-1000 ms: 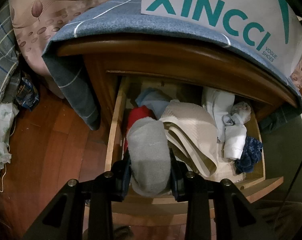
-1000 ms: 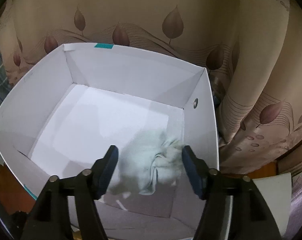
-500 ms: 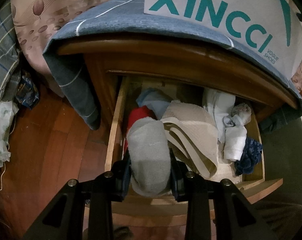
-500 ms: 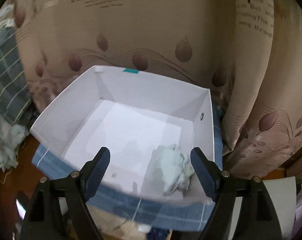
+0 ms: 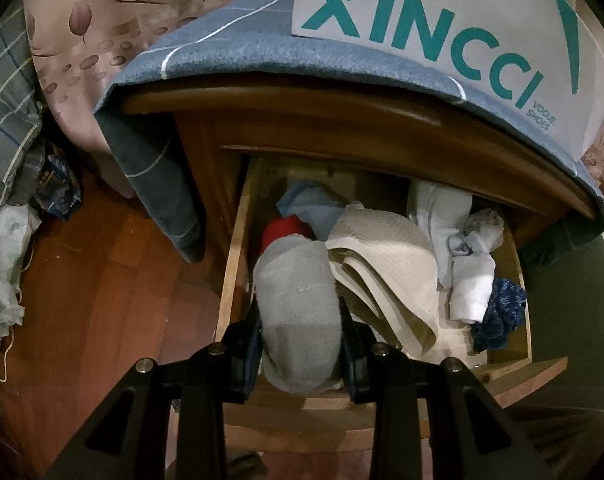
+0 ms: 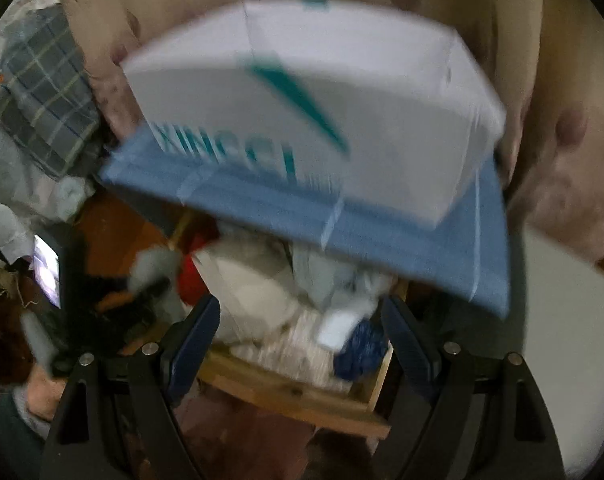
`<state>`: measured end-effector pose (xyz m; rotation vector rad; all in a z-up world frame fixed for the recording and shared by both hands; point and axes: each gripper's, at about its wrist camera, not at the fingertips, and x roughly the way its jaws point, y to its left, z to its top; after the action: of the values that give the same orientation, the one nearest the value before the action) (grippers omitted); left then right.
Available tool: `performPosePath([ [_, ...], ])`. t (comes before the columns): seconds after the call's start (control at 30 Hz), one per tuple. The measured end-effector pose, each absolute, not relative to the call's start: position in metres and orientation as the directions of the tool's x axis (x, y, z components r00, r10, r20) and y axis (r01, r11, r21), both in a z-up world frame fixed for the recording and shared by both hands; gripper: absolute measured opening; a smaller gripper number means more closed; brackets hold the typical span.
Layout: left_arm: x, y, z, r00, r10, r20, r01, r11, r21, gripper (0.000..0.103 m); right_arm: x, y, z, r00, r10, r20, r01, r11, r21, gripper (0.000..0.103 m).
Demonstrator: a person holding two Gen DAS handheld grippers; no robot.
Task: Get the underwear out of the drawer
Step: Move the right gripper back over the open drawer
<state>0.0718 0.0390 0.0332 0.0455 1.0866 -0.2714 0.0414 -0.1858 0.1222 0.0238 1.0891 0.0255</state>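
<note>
The wooden drawer [image 5: 232,272] stands pulled out, stuffed with clothes. My left gripper [image 5: 300,320] is shut on a grey rolled garment [image 5: 294,280] at the drawer's front left corner. Beside it lie a red piece [image 5: 284,230], a folded beige cloth [image 5: 382,256], a white roll [image 5: 472,284] and a dark blue bundle [image 5: 502,312]. In the blurred right wrist view my right gripper [image 6: 300,312] hangs open above the drawer [image 6: 286,392] with nothing between its fingers. The grey garment [image 6: 154,268] shows at its left.
A white shoe box [image 5: 442,20] [image 6: 322,120] sits on a blue cloth [image 5: 230,48] that covers the cabinet top. Leaf-patterned curtains hang behind. Checked fabric and plastic bags [image 5: 2,280] lie on the wooden floor at the left. A hand [image 6: 38,392] shows at the lower left.
My right gripper opened wider and swung from over the box's inside, where a pale garment lay, down to face the drawer. The left gripper and its grey garment stayed put.
</note>
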Motion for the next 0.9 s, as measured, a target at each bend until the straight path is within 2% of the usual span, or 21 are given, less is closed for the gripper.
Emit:
performPosePath([
  [0.17, 0.072, 0.039, 0.032, 0.439, -0.186, -0.879, 0.236, 0.968, -0.086, 0.032, 0.045, -0.196, 0.045, 0.349, 0.024, -0.937, 0.085, 0.995, 0.057, 0.081],
  [0.37, 0.071, 0.040, 0.031, 0.437, -0.180, -0.881, 0.236, 0.968, -0.081, 0.032, 0.051, -0.199, -0.008, 0.270, 0.080, -0.960, 0.119, 0.986, 0.115, 0.081],
  [0.43, 0.071, 0.039, 0.031, 0.438, -0.176, -0.881, 0.236, 0.969, -0.076, 0.032, 0.055, -0.197, -0.016, 0.251, 0.088, -0.964, 0.104, 0.988, 0.117, 0.081],
  [0.53, 0.071, 0.038, 0.031, 0.438, -0.174, -0.882, 0.235, 0.969, -0.075, 0.032, 0.061, -0.189, -0.022, 0.240, 0.026, -0.970, 0.075, 0.996, 0.045, 0.091],
  [0.8, 0.071, 0.035, 0.031, 0.445, -0.160, -0.881, 0.242, 0.969, -0.054, 0.032, 0.058, -0.195, -0.030, 0.269, -0.009, -0.963, 0.088, 0.996, 0.015, 0.091],
  [0.9, 0.068, 0.034, 0.033, 0.451, -0.160, -0.878, 0.246, 0.968, -0.050, 0.032, 0.056, -0.200, -0.033, 0.274, 0.025, -0.961, 0.109, 0.992, 0.057, 0.091],
])
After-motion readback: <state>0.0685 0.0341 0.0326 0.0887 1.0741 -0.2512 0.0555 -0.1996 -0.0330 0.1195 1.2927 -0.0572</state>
